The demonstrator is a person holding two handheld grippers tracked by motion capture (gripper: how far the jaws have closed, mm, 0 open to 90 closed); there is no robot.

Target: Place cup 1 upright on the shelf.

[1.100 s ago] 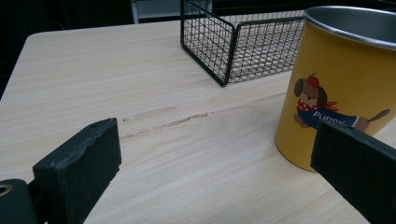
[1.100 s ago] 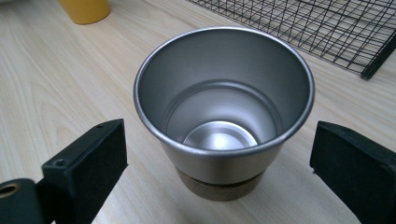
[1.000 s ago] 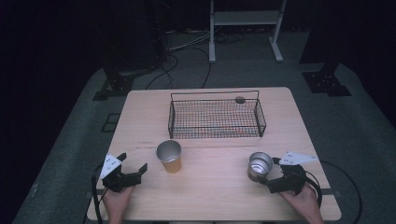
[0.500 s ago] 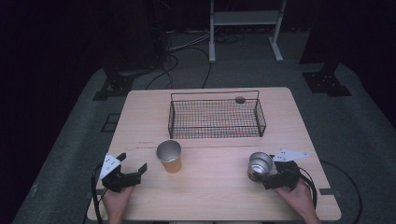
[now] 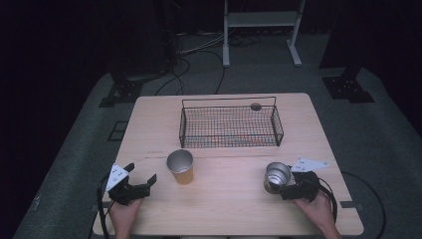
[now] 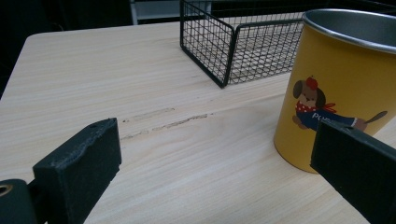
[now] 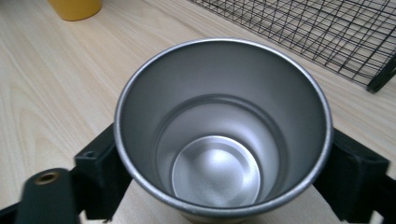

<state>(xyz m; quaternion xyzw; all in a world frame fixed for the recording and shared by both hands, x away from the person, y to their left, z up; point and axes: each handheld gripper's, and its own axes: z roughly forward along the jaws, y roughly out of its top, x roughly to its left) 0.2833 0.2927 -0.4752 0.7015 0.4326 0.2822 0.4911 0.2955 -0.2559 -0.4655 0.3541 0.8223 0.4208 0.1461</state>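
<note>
- Steel cup (image 5: 276,175) stood upright on the wooden table (image 5: 229,204), near its front right part, with one black jaw of the right gripper (image 5: 286,188) on each side of its wall
- In the right gripper view the steel cup (image 7: 223,130) showed an empty, shiny inside; the jaws sat right against its sides, though whether they pressed it firmly could not be told
- Left gripper (image 5: 141,182) rested near the front left edge of the table, jaws spread wide with nothing between them
- Yellow cup (image 5: 180,167) with a cartoon dog print stood just ahead and to the right of the left gripper, apart from its jaws
- Black wire basket (image 5: 230,124) sat farther back, mid-table, well apart from both cups
- Small dark round object (image 5: 256,106) lay at the basket's far rim; what it was could not be told
</note>
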